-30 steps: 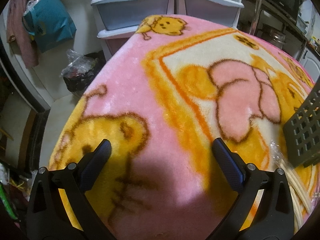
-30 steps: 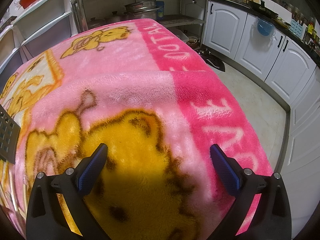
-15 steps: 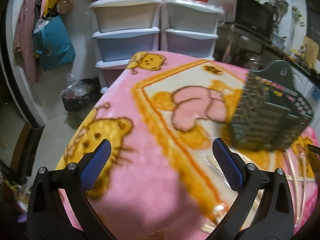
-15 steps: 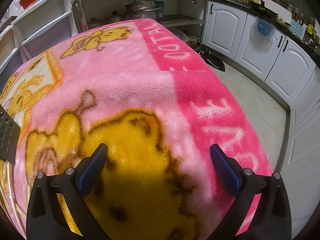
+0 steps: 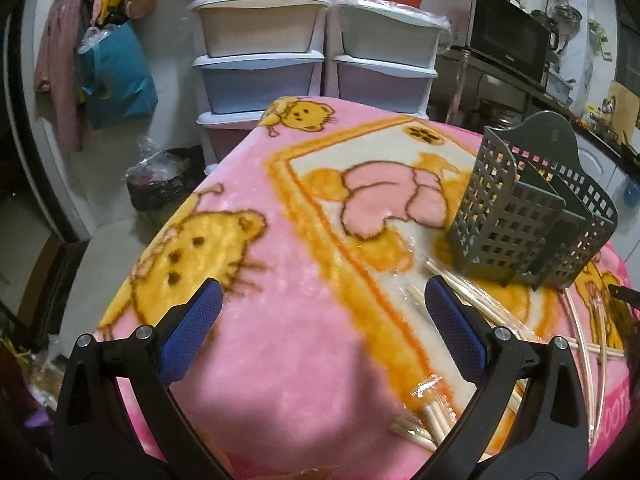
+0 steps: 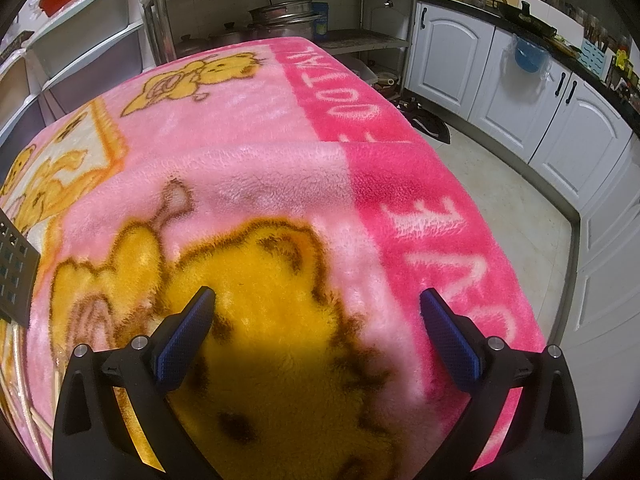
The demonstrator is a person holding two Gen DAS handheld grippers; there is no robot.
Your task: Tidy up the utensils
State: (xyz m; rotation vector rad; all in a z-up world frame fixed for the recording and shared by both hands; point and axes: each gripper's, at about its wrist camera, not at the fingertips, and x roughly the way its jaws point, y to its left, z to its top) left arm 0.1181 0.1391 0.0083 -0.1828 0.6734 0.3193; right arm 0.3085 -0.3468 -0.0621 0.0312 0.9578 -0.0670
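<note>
A grey perforated utensil holder [image 5: 528, 208] stands upright on the pink bear-print blanket [image 5: 280, 300], to the right in the left wrist view. Wrapped wooden chopsticks [image 5: 472, 296] and clear plastic utensils [image 5: 584, 332] lie on the blanket in front of it. My left gripper [image 5: 324, 300] hovers open above the blanket, left of the chopsticks, holding nothing. The right wrist view shows my right gripper [image 6: 316, 312] open over a yellow bear on the blanket, empty. A corner of the holder [image 6: 14, 268] shows at that view's left edge.
Stacked plastic drawers [image 5: 316, 64] stand behind the table, with a black rubbish bag [image 5: 160, 184] on the floor to their left. White kitchen cabinets [image 6: 520, 100] and a metal shelf with pots [image 6: 288, 24] line the right side. The blanket's right edge [image 6: 512, 280] drops to the floor.
The left gripper has risen and tilted back, bringing the whole holder and the chopsticks into view. The right gripper has barely moved.
</note>
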